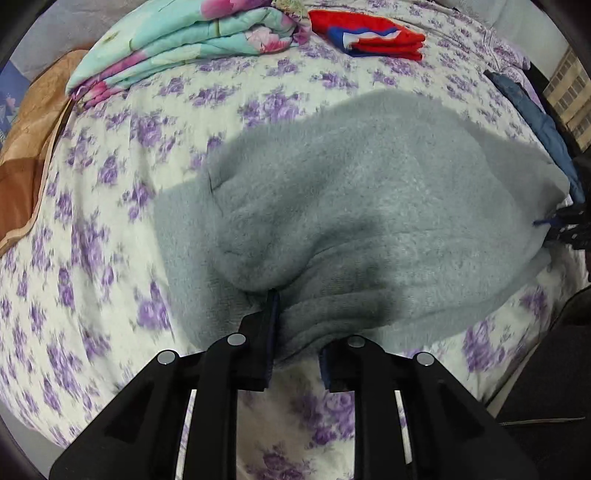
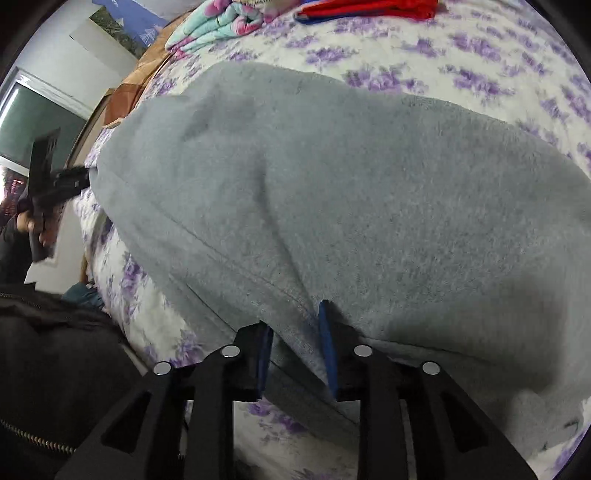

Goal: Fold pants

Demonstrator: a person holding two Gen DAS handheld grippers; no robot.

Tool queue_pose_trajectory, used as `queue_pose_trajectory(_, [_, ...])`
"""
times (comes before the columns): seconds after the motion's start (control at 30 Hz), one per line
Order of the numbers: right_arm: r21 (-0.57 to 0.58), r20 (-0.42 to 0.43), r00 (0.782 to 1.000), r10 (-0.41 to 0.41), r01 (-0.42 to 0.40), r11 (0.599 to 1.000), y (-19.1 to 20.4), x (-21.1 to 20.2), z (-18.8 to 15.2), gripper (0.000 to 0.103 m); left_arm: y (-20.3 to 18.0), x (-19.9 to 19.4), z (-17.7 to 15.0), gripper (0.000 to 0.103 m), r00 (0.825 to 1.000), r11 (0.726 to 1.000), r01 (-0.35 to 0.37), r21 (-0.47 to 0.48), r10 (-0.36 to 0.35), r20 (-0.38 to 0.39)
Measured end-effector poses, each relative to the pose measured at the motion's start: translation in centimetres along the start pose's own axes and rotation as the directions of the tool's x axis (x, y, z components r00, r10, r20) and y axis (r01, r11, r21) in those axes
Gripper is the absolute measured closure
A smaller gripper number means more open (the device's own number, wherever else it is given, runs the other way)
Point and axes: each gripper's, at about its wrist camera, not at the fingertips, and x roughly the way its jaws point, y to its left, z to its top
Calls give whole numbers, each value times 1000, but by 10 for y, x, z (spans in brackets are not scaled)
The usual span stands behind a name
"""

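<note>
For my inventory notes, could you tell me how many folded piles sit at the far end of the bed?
2: the floral quilt at far left, the red and blue cloth just right of it. Others may lie out of view.

The grey pants [image 1: 362,206] bulk up right ahead of my left gripper [image 1: 295,332] and fill the way forward. To their left, bare floral bedsheet [image 1: 92,229] gives me room. At the far end, a folded quilt [image 1: 184,40] and a red-and-blue cloth [image 1: 369,35] block the bed. A dark blue garment [image 1: 535,125] lines the right edge.
</note>
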Motion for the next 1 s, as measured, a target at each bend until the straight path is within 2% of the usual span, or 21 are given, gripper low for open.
queue_pose_trajectory(0.03, [6,2,1000,1,-1,1000,2,-7,-1,34,0,-6,-4,84,1000,1000,3,6,-3,13])
queue_pose_trajectory(0.07, [8,8,1000,-1,1,1000,2,-11,-1,30,-1,-12,-5,82,1000,1000,6,14,-6,22])
queue_pose_trajectory(0.2, [41,110,994,-17,13,999,-3,-57,-10,29,-4,-41,-18,64,999,996,21,91,-24,34])
queue_pose_trajectory(0.23, [74,151,988,-29,18,997,-11,-69,-12,29,-3,-47,-21,44,999,995,17,99,-20,35])
queue_pose_trajectory(0.3, [163,225,967,-123,87,983,-32,-93,-18,29,1,-64,-23,22,996,997,-8,83,1,87])
queue_pose_trajectory(0.37, [297,263,927,-266,185,937,-59,-112,-26,29,7,-82,-15,22,987,999,9,31,-14,157])
queue_pose_trajectory(0.4, [428,279,888,-366,227,875,-81,-126,-36,29,9,-85,-9,22,984,1000,27,6,-28,175])
queue_pose_trajectory(0.43, [521,294,859,-419,223,824,-97,-136,-47,29,12,-90,2,21,977,998,47,-46,-37,209])
queue_pose_trajectory(0.47, [605,289,833,-471,222,765,-110,-143,-57,29,13,-92,11,21,969,993,70,-90,-47,242])
queue_pose_trajectory(0.5, [655,278,821,-499,218,723,-117,-145,-64,28,12,-92,21,17,961,987,95,-131,-56,271])
queue_pose_trajectory(0.57, [712,275,813,-514,187,677,-131,-145,-75,28,4,-77,43,17,959,978,81,-192,-24,283])
queue_pose_trajectory(0.6, [721,283,810,-513,173,671,-132,-142,-77,28,-1,-67,51,17,964,976,67,-205,-10,267])
queue_pose_trajectory(0.7, [740,288,827,-483,128,660,-137,-128,-70,29,-14,-21,62,18,989,979,26,-203,4,145])
queue_pose_trajectory(0.77, [739,306,834,-460,96,666,-140,-117,-60,29,-21,0,57,18,996,985,-34,-169,47,76])
queue_pose_trajectory(0.8, [747,273,845,-459,114,655,-140,-105,-52,29,-22,4,53,18,996,986,-42,-158,53,66])
queue_pose_trajectory(0.83, [752,251,858,-447,118,649,-139,-97,-48,42,-23,9,49,18,997,988,-52,-145,61,57])
queue_pose_trajectory(0.87, [753,256,882,-395,74,654,-146,-88,-44,60,-23,12,45,18,996,988,-64,-138,71,49])
queue_pose_trajectory(0.9, [762,253,885,-391,67,644,-148,-88,-44,79,-21,15,42,18,996,989,-69,-134,75,44])
queue_pose_trajectory(0.93, [764,267,878,-398,59,642,-147,-93,-45,81,-18,18,39,18,996,989,-78,-127,83,37])
queue_pose_trajectory(1.0, [736,317,852,-416,56,675,-133,-118,-53,85,-17,25,32,19,991,989,-131,-67,132,6])
